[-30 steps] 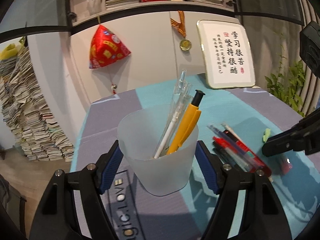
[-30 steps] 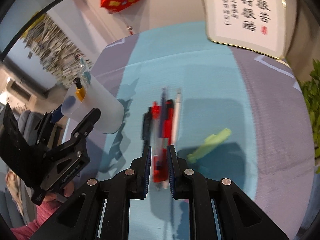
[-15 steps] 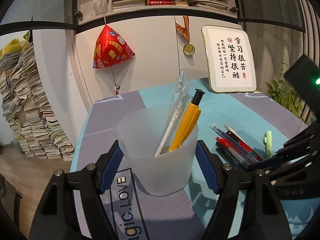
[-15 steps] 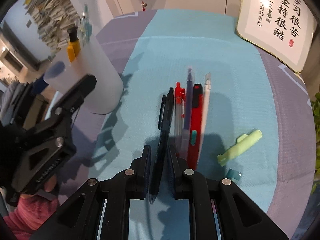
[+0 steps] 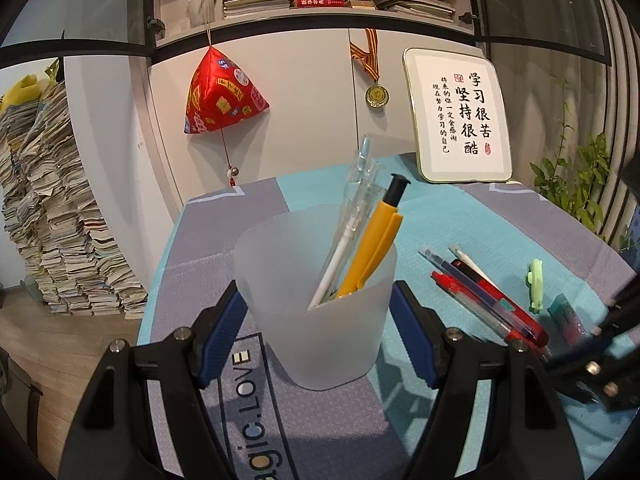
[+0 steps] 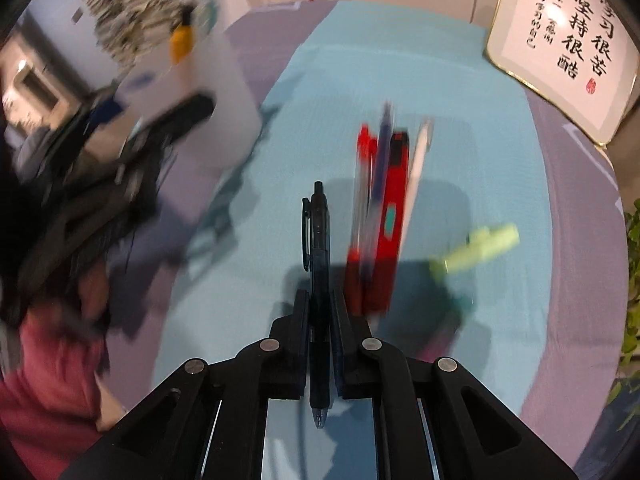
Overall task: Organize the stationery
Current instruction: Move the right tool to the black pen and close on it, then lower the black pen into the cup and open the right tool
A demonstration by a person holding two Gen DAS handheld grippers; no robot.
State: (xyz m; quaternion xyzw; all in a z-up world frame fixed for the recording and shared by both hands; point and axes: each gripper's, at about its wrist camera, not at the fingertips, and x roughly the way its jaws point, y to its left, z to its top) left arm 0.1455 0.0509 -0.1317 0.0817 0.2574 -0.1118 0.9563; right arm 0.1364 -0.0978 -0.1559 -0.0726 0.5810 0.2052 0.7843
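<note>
In the left wrist view a tall stack of papers (image 5: 60,216) fills the left edge, and a red cloth pouch (image 5: 222,96) hangs on the cabinet at upper centre. Low in the middle of the frame, the left claw (image 5: 320,320) is clamped on a frosted cup (image 5: 320,344), its blue pads pressed to the cup's two sides. The cup stands on the surface (image 5: 460,216), which is covered by a teal and grey cloth, and holds a yellow pen (image 5: 374,248) and clear pens (image 5: 356,204) leaning to the right. To the right of the cup lies a row of pens (image 5: 484,296), red and blue among them, then a pale green clip (image 5: 536,284). A framed calligraphy board (image 5: 460,116) stands at upper right.

In the right wrist view, blurred on the left, the cup (image 6: 208,92) and the left claw sit at the upper left. At bottom centre the right claw (image 6: 320,312) has just closed its jaws on a dark pen (image 6: 319,240), which lies between the pads with its tip toward the camera. The pen row (image 6: 384,208) lies just right of it, the green clip (image 6: 476,248) further right.
</note>
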